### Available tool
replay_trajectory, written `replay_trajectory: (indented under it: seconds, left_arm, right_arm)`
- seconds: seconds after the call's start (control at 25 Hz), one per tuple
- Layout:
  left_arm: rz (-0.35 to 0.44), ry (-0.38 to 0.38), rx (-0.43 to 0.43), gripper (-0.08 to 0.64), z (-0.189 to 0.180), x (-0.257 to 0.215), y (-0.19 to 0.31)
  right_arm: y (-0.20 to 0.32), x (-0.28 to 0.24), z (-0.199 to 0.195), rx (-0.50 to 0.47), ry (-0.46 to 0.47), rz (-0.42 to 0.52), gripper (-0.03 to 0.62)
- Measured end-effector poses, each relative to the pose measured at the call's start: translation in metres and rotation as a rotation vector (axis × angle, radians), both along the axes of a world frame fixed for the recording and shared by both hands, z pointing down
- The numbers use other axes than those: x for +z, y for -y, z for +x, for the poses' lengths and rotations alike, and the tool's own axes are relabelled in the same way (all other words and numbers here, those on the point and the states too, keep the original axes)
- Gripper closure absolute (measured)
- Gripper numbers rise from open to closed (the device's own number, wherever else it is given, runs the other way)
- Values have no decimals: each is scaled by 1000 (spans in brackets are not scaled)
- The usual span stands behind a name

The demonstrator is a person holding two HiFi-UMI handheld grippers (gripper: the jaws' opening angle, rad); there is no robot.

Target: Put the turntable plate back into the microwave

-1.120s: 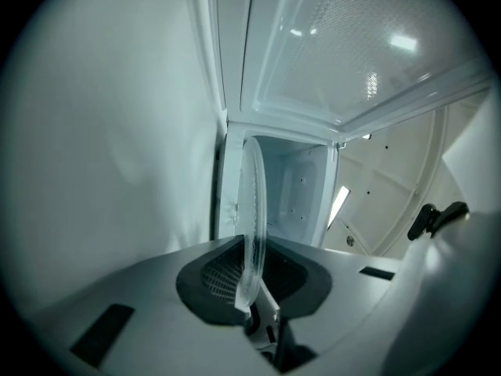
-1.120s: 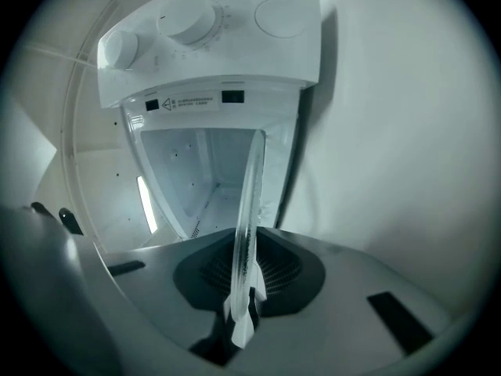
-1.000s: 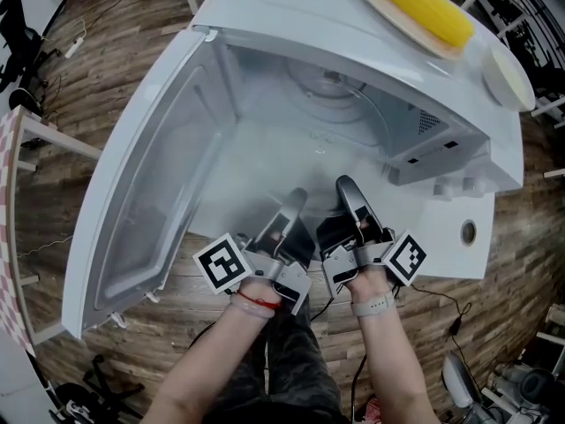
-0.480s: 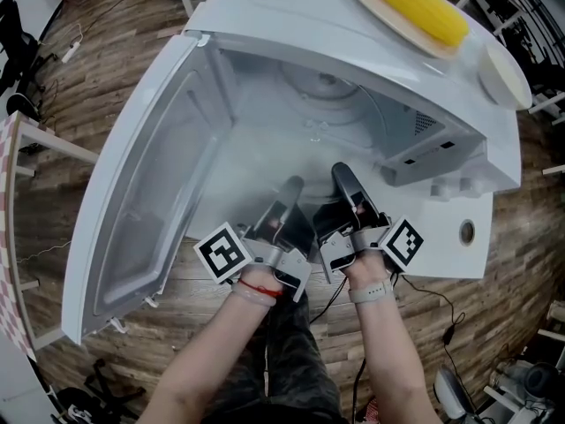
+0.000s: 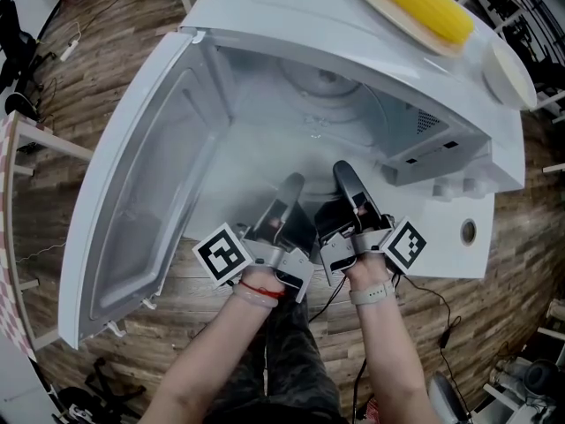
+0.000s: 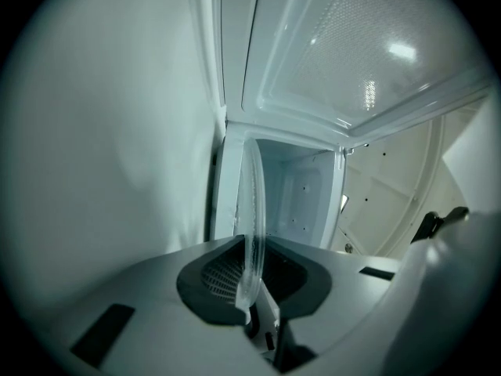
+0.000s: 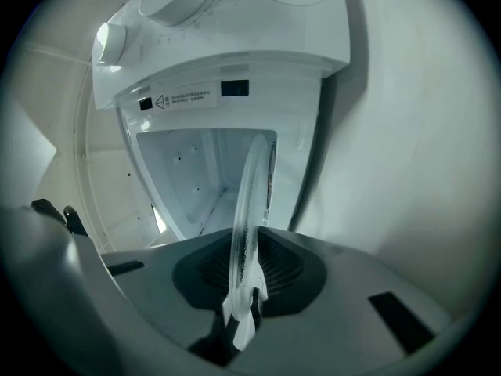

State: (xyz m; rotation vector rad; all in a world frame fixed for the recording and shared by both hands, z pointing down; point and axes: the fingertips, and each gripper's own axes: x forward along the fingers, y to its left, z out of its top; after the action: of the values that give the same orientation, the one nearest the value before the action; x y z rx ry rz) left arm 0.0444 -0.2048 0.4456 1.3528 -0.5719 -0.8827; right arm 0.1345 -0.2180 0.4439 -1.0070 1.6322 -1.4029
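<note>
Plate (image 6: 252, 210) edge clenched by L claw (image 5: 288, 193) & R claw (image 5: 346, 182), at open microwave (image 5: 291, 25) mouth, door (image 5: 141, 175) swung left.

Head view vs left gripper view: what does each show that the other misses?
Head view only: a corn cob on a plate atop the microwave, the control knobs, and the left gripper and right gripper side by side. Left gripper view only: the glass turntable plate edge-on, clamped between the left gripper's jaws. Both: the open microwave door and the white cavity.
</note>
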Motion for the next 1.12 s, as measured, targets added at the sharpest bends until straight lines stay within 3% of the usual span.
replay_trajectory:
  seconds: [0.4,0.68,1.12]
  left_arm:
    - [13,6,-9,511,0,2,17]
    - [4,10,0,511,3,4,25]
    - [-12,15,39,511,8,4,42]
  right_arm:
    - [17,4,0,4,14,-20,537]
    - [12,0,0,-41,-73,-20,527]
    - [-7,-5,-19,-299,-577,0,483]
